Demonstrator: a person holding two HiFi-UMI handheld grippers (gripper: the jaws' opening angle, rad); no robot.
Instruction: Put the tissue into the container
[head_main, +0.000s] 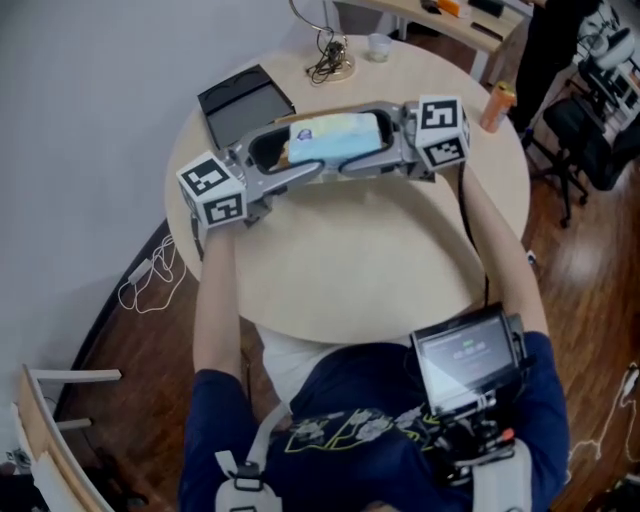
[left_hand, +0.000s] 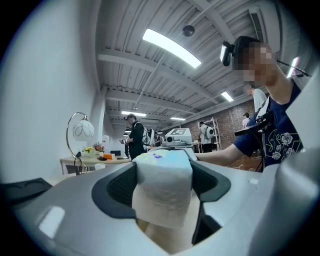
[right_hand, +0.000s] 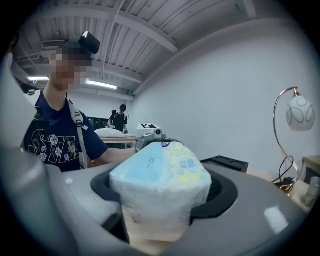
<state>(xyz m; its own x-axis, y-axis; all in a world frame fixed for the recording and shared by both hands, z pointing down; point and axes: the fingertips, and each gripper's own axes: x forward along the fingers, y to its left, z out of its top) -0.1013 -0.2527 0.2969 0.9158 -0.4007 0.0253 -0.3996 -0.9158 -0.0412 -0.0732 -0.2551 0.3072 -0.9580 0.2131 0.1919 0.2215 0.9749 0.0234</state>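
A soft pack of tissues (head_main: 335, 137), blue and yellow on white wrap, hangs just above the far side of the round table (head_main: 350, 290). My left gripper (head_main: 285, 152) is shut on its left end, and the pads press on the white end of the tissue pack (left_hand: 162, 192). My right gripper (head_main: 387, 140) is shut on the other end, where the printed tissue pack (right_hand: 160, 185) fills the gap between the pads. The black container (head_main: 245, 100) stands open behind the pack, to the left, close to the left gripper.
A lamp base with a coiled cable (head_main: 330, 62) and a small clear cup (head_main: 378, 45) stand at the table's far edge. An orange bottle (head_main: 497, 105) stands at the right edge. A screen device (head_main: 465, 358) hangs at my chest.
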